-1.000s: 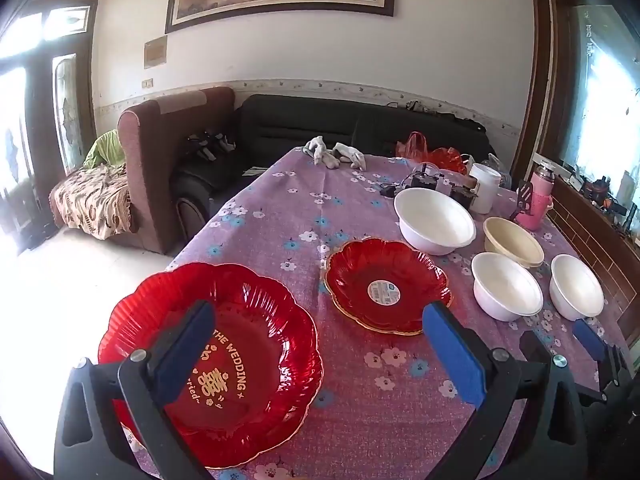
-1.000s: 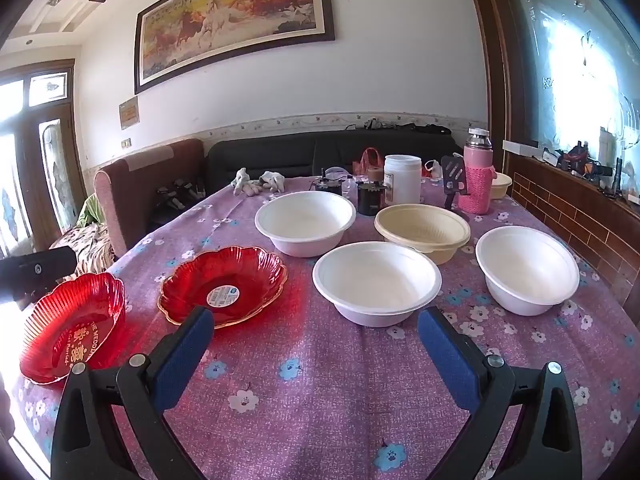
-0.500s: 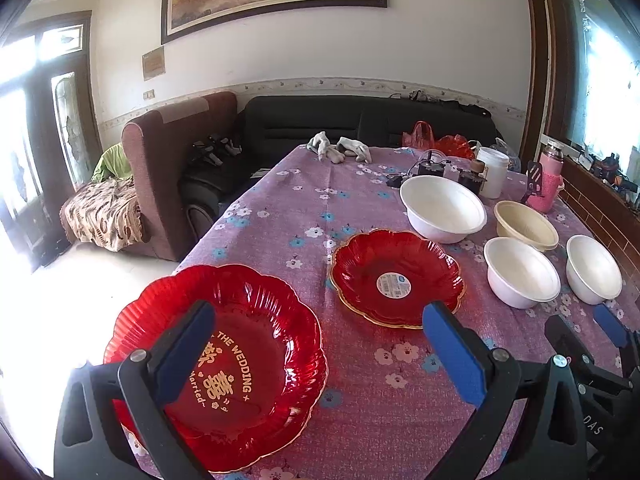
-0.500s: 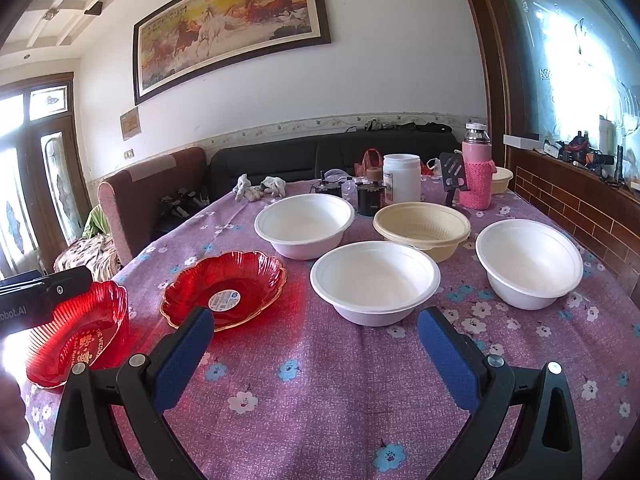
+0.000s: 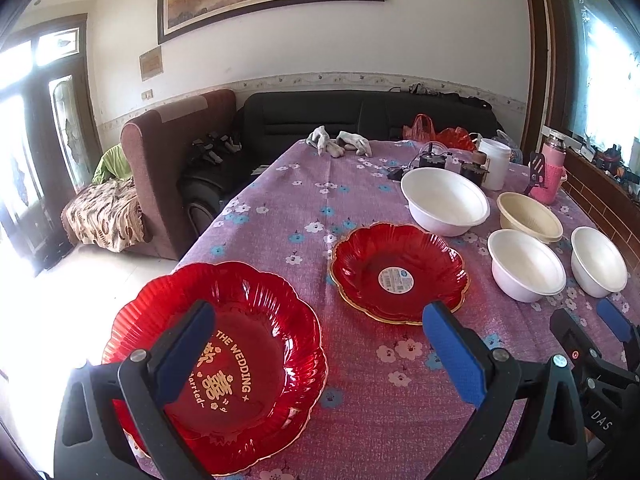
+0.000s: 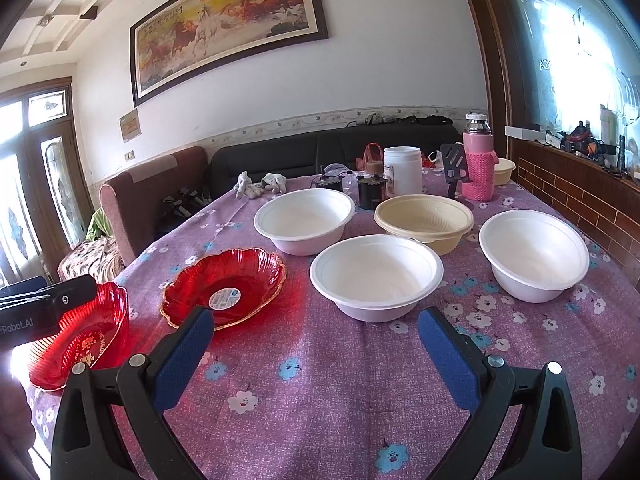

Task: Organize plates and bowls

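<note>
On table (image 6: 320,380): red plates (image 5: 400,272), white bowls (image 6: 376,276) | jars behind | both tools (image 5: 320,352) released

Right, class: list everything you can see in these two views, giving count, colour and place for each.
Plates: 2, red, table's left side.
Bowls: 3, white, table's right side.
Bowl: 1, cream, behind the white ones.
Flask: 1, pink, far right.
Jar: 1, white, far end.
Gloves: pair, grey, far end.
Tablecloth: 1, purple floral.
Sofa: 1, black, behind the table.
Painting: 1, wall.
Left tongs: open.
Right tongs: open.
</note>
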Motion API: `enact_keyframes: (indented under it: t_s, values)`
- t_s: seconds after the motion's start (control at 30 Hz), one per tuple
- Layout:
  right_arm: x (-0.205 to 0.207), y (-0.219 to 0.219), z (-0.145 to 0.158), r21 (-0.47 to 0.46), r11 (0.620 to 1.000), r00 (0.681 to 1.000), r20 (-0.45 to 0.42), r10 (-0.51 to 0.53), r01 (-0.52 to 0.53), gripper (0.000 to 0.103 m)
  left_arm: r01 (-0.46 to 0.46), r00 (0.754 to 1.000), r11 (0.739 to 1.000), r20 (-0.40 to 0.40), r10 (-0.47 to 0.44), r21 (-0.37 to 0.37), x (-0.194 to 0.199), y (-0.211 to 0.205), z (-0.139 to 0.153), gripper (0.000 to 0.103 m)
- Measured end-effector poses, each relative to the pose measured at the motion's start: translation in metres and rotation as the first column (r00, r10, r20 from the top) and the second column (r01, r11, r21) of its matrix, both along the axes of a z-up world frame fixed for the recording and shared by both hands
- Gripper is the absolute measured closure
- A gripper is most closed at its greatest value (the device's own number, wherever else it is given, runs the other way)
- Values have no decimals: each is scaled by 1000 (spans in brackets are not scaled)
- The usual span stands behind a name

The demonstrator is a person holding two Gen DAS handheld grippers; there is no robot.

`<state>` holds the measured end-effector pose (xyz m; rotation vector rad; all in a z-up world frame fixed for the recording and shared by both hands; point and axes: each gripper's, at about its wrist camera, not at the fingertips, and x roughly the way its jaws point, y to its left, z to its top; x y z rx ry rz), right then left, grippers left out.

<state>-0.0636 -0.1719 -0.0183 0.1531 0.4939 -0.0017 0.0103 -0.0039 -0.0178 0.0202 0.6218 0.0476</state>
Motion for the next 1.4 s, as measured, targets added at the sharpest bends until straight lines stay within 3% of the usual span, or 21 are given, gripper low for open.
enact_keyframes:
  t_s: [0.43,1.4]
  values:
    - [11,-3,19,35,999,1000,15,-12,11,0,-18,999,1000,-39,18,-7,20,6,-3,0]
    - [26,1,11,57,998,999,-35,13,-11,0,-37,998,999,-58,37,-11,35,14,-10,0]
